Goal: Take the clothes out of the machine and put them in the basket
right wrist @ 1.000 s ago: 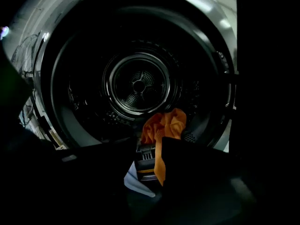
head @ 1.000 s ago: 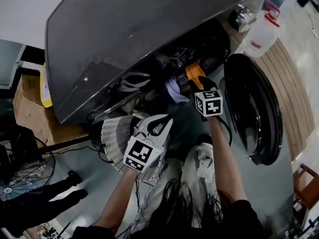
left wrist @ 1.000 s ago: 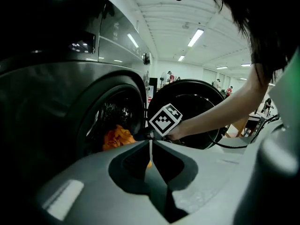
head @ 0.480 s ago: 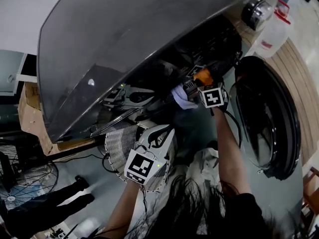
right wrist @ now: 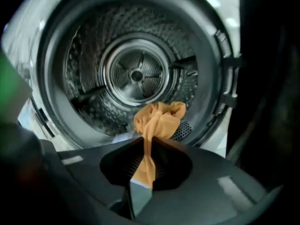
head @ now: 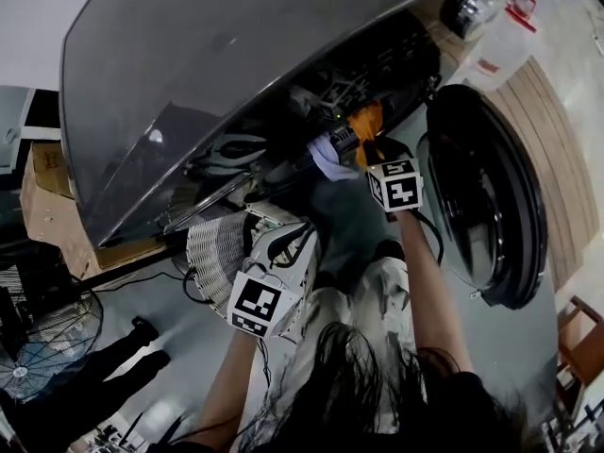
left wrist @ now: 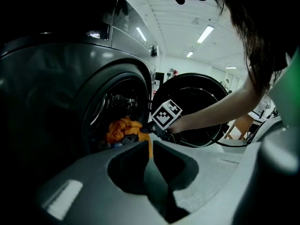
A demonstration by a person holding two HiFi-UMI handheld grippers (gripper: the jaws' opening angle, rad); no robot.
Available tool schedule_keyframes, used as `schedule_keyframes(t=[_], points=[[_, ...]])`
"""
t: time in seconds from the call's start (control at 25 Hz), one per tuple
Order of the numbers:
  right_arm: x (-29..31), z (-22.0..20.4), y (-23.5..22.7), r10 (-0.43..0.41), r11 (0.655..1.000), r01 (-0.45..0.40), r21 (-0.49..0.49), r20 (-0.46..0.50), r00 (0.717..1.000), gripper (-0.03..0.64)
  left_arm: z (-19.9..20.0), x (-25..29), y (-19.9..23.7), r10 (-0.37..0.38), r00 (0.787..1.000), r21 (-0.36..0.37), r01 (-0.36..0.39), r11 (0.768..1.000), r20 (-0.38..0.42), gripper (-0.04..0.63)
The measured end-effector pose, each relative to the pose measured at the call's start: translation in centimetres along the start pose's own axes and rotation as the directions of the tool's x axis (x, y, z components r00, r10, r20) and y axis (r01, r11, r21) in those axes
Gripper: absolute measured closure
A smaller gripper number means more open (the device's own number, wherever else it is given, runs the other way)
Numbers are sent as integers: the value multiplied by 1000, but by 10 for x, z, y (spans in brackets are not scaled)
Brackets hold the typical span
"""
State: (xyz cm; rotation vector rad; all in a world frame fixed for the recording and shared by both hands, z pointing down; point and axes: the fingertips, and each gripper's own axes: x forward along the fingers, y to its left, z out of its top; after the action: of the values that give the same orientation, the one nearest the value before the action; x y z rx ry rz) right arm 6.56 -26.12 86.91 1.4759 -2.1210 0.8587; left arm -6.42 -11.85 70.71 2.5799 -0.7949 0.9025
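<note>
The dark grey washing machine [head: 236, 55] has its round door [head: 486, 196] swung open to the right. My right gripper [head: 363, 144] is at the drum opening, shut on an orange cloth [head: 366, 121]. In the right gripper view that orange cloth [right wrist: 159, 118] bunches up in front of the steel drum [right wrist: 136, 74] and runs down between the jaws of the right gripper [right wrist: 147, 146]. A pale lavender cloth [head: 326, 154] lies at the opening's lip. My left gripper [head: 300, 229] hangs shut and empty over the white basket [head: 215, 253]. The left gripper view shows the orange cloth [left wrist: 119, 128] in the opening.
A cardboard box [head: 47, 206] stands left of the machine, a floor fan [head: 38, 347] below it. A white jug [head: 491, 55] sits on the wooden platform at the upper right. Cables trail on the floor by the basket. A bystander's legs [head: 113, 385] are at lower left.
My right gripper pushed toward the drum opening, then drew back a little with the orange cloth still in it. The left gripper stayed over the basket.
</note>
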Motion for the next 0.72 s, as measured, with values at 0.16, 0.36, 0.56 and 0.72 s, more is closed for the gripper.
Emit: schedule_keyframes(t=[0.16,0.36,0.56,0.72], points=[[-47,12,20,34,997,-38,74,51,998,546,19,-13,-11,-11,1000,12,11,1000,0,567],[-102,38,50,91,985,-106,136,110,990,546,48,-36,-17,-16,1000,79,16,997,-3,553],[-155,73,74,140,967,-175,185,186,972,548,67,-58,-24,-16,1000,102,18,995,-16,512],[-205,101,93,185,950,-236,204,240,953,548,77,-77,-35,-23,998,153,32,988,-60,468]])
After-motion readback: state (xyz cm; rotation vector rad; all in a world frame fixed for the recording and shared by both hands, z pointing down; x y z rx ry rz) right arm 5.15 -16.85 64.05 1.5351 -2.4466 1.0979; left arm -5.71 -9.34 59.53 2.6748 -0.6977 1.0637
